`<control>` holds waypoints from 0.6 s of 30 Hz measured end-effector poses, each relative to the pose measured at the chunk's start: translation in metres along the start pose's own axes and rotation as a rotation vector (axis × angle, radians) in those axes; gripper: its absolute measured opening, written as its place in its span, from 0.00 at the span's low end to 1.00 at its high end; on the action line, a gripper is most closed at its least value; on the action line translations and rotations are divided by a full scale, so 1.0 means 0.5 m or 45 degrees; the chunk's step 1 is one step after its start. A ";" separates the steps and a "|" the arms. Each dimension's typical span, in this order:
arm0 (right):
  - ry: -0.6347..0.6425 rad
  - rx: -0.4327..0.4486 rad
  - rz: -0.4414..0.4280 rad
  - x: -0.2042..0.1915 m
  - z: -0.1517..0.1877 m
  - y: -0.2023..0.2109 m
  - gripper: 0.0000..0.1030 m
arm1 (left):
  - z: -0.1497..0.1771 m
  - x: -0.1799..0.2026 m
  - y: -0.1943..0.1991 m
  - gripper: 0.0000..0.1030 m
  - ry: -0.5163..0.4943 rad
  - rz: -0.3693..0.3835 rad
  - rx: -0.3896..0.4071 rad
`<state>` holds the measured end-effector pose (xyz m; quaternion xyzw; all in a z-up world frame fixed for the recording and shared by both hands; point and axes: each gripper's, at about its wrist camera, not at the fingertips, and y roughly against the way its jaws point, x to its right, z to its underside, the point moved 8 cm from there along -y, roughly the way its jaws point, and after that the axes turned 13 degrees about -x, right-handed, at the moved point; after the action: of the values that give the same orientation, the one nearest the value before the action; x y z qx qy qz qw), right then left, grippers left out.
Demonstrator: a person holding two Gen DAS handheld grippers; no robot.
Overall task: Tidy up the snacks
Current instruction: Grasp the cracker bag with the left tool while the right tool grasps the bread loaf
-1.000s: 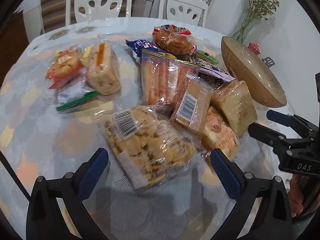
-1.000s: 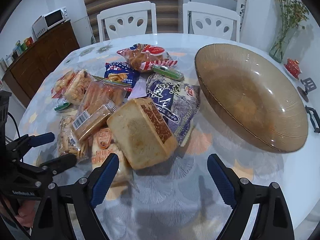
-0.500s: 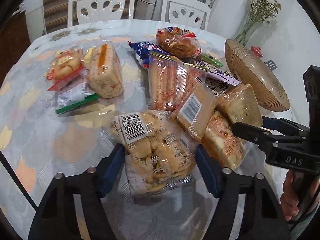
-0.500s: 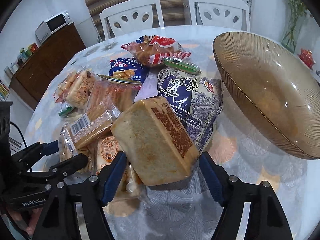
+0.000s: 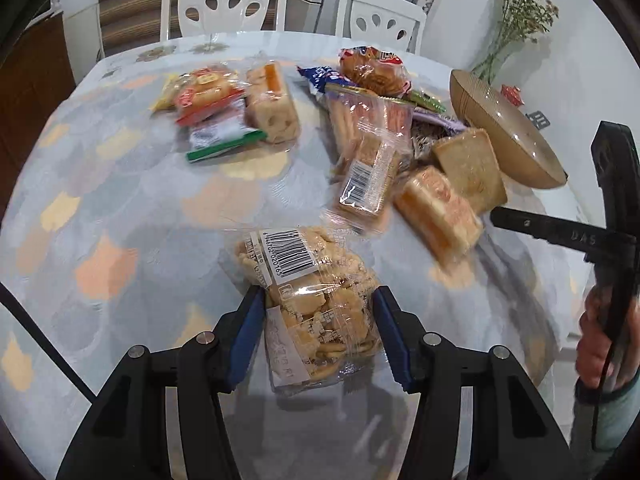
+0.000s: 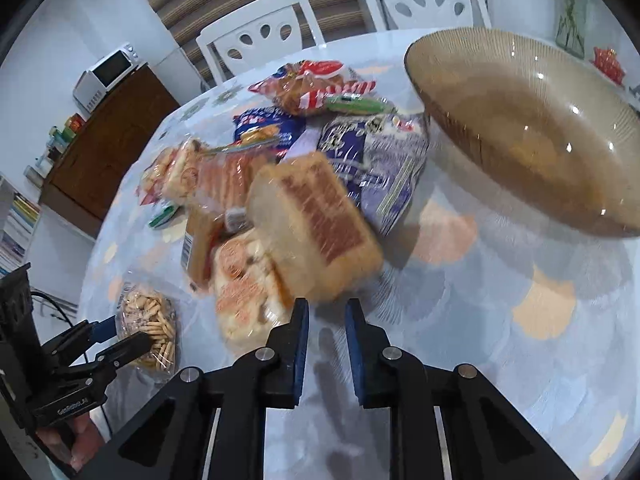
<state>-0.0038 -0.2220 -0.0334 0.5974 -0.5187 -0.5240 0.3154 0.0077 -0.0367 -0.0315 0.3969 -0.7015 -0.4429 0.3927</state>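
A clear bag of small biscuits [image 5: 304,280] sits between the blue pads of my left gripper [image 5: 318,292]. The jaws are closing and both pads press its sides. The bag lies apart from the snack pile, as the right wrist view also shows [image 6: 152,320]. My right gripper [image 6: 326,304] is shut, its pads nearly together. A wrapped block of bread [image 6: 316,224] lies just ahead of its fingertips. Whether the wrapper's edge is pinched cannot be told. An orange-wrapped cake [image 6: 240,292] leans on the bread's left side.
A large brown glass bowl [image 6: 520,128] stands on the right of the table [image 6: 480,340]. Several other snack packets [image 5: 360,120] lie piled mid-table, and a few more [image 5: 224,120] lie to the left. Two white chairs [image 5: 224,4] and a vase of dried flowers [image 5: 516,24] stand behind.
My left jaws closed onto the biscuit bag and drew it away from the pile. My right jaws went from wide around the bread to shut, and the bread now sits ahead of them.
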 end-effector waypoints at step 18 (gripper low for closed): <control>0.117 0.061 0.131 -0.011 -0.096 -0.048 0.63 | 0.007 0.001 -0.051 0.78 0.077 -0.088 -0.012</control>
<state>0.0492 -0.2185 -0.0419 0.6007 -0.5462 -0.4665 0.3509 0.0096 -0.0434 -0.0561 0.4323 -0.6732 -0.4471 0.4001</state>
